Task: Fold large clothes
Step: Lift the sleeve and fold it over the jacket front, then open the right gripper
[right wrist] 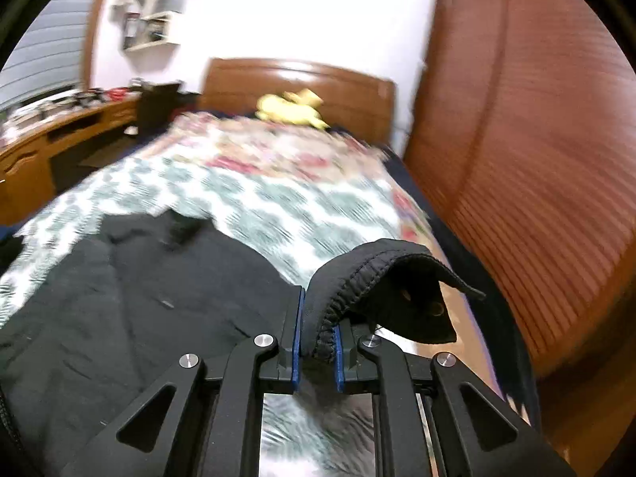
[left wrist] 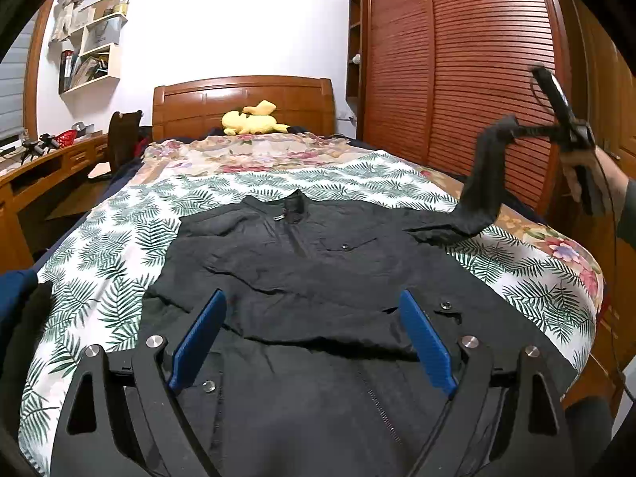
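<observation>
**Sleeve up, fold barely begun**

The black jacket (left wrist: pixel 318 278) lies front-up and spread on the leaf-print bedspread (left wrist: pixel 119 238), collar toward the headboard (left wrist: pixel 242 99). The right gripper (right wrist: pixel 318 338) is clamped on the sleeve cuff (right wrist: pixel 357 278), lifting that sleeve high off the jacket's wardrobe side. The left gripper (left wrist: pixel 314 342) hangs wide open over the jacket's lower front, gripping nothing. By my read, no fold is laid yet: both sleeves and the body remain.

Right wrist view motion-blurred: bedspread (right wrist: pixel 278 198) pattern smeared, shelves (right wrist: pixel 153 8) unreadable, yellow plush toy (right wrist: pixel 290 109) shapeless. Jacket (left wrist: pixel 318 278) hem cut off by bottom edge in left view. Cuff (right wrist: pixel 357 278) covers right gripper (right wrist: pixel 318 342) fingertips.
</observation>
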Available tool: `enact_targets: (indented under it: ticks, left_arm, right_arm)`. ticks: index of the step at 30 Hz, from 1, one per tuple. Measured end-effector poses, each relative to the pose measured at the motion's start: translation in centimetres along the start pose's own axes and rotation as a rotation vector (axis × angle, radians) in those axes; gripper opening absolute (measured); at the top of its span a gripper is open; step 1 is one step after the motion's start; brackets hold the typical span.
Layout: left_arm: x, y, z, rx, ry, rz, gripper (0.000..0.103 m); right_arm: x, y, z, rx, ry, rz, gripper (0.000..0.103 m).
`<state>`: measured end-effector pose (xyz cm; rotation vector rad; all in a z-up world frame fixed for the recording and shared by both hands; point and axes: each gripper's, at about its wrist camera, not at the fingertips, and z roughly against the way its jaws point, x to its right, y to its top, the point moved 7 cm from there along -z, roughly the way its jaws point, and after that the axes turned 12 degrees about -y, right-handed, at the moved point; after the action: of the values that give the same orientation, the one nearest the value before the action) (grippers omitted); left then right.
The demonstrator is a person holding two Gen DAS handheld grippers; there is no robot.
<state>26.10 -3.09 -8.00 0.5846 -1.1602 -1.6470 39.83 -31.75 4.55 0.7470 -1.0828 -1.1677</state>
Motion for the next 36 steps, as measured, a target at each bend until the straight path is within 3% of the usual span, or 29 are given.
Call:
enact_targets:
  ticks: [3,8,14,24,36]
  left_arm:
    - [-0.6,0.0,0.6,0.009,0.008,0.010,0.089]
    - [-2.0,-0.2,1.7,0.021,0.025,0.025,0.089]
    - [-3.5,-0.3,3.0,0.038,0.045,0.040,0.089]
    - [-4.8,-0.5,3.7,0.049,0.058,0.054,0.089]
    - [-4.2,-0.6,2.8,0.032,0.060,0.037,0.089]
  right_arm:
    - [-5.2,3.0,2.9,0.083,0.081,0.025,0.012]
    - [-14.2,5.0,7.9,0.183,0.234,0.127,0.012]
    - [-19.3,2.7,8.5,0.156,0.348,0.200,0.012]
    - [-20.1,-0.6,2.5,-0.038,0.427,0.207,0.012]
    - [-19.7,-2.3,3.6,-0.108,0.513,0.158,0.012]
